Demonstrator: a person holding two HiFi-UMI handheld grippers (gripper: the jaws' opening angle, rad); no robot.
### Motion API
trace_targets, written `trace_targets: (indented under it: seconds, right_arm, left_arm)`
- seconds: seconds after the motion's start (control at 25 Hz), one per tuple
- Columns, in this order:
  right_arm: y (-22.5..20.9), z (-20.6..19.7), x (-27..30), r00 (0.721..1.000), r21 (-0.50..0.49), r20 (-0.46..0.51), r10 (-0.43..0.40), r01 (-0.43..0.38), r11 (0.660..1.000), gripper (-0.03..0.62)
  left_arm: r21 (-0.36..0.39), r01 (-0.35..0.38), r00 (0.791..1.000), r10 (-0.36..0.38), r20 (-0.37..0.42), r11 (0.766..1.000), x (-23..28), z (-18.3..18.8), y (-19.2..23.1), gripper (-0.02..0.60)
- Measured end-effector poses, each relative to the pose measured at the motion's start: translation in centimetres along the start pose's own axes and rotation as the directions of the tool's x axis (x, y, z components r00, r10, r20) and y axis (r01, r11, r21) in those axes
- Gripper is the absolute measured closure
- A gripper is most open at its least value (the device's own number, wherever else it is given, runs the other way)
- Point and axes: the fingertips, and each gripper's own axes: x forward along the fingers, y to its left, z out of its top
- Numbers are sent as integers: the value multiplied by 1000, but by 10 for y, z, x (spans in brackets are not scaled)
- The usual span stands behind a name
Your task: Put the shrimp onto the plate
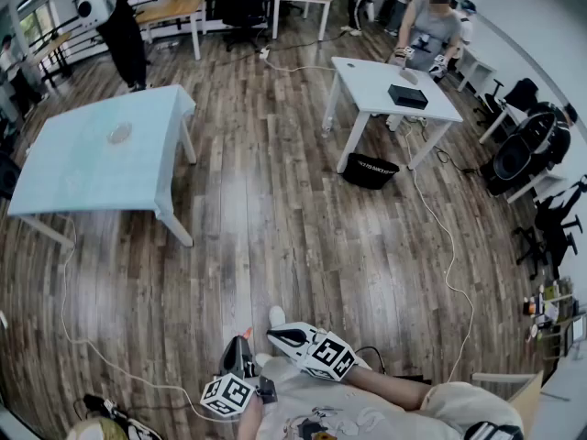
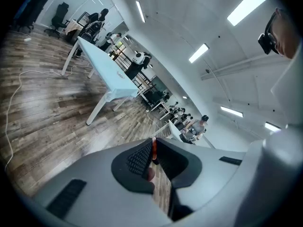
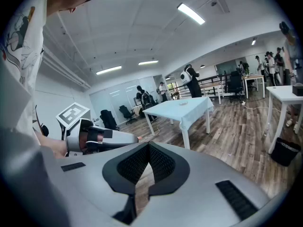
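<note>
Pinching shrimp (image 2: 154,150), left claw (image 2: 154,144) (at tips)

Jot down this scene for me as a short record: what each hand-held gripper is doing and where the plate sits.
Left hand-held gripper: shut on a small orange-pink piece, likely the shrimp
Right hand-held gripper: shut, nothing between its jaws
Plate: apparently the round dish on the light blue table, across the wood floor
</note>
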Motion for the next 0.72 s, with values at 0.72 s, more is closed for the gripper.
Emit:
trace_targets:
  seconds: [0.72]
  right_arm:
    - [-156,147,131,988,-136,156,-8,29,990,571]
  left_arm:
    - [43,28,985,-35,168,999,133,161,0,551]
